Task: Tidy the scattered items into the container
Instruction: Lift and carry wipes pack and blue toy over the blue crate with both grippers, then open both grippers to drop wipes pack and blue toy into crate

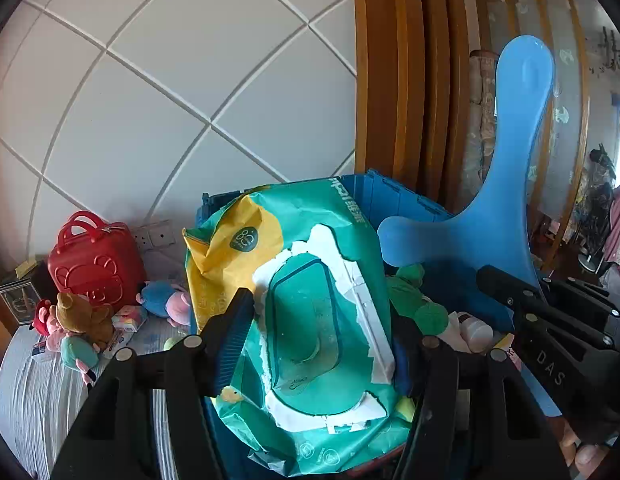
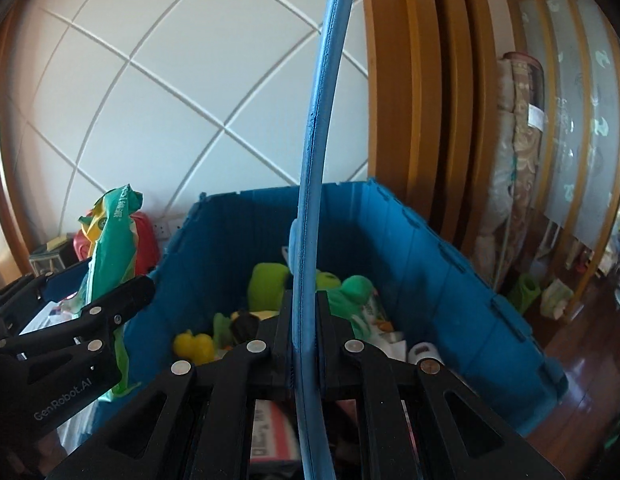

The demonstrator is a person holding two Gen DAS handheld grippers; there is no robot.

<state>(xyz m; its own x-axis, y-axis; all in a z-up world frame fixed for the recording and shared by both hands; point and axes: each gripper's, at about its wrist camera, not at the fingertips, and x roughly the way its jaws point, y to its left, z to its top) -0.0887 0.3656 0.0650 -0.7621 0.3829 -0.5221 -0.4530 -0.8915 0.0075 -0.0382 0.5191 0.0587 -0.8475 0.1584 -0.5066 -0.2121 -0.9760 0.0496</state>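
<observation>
Left wrist view: left claw (image 1: 317, 344) grips wipes pack (image 1: 306, 300) above blue crate (image 2: 449, 280); right claw (image 2: 306, 344) clamps blue boomerang (image 2: 313, 160); plush toys (image 1: 78, 324) beside crate remain

One blue crate (image 2: 449, 280); one blue three-armed boomerang (image 1: 489, 208); one green-and-yellow wet-wipe pack (image 1: 306, 300); two black tools, left (image 1: 321, 344) and right (image 2: 304, 332). Inside the crate: two green plush toys (image 2: 270, 284), one yellow duck (image 2: 194, 346), one white bottle (image 2: 423, 354). On the bed (image 1: 26, 400): one red bag (image 1: 96, 264), one brown teddy bear (image 1: 84, 314), one blue-and-pink plush (image 1: 164, 298).
</observation>
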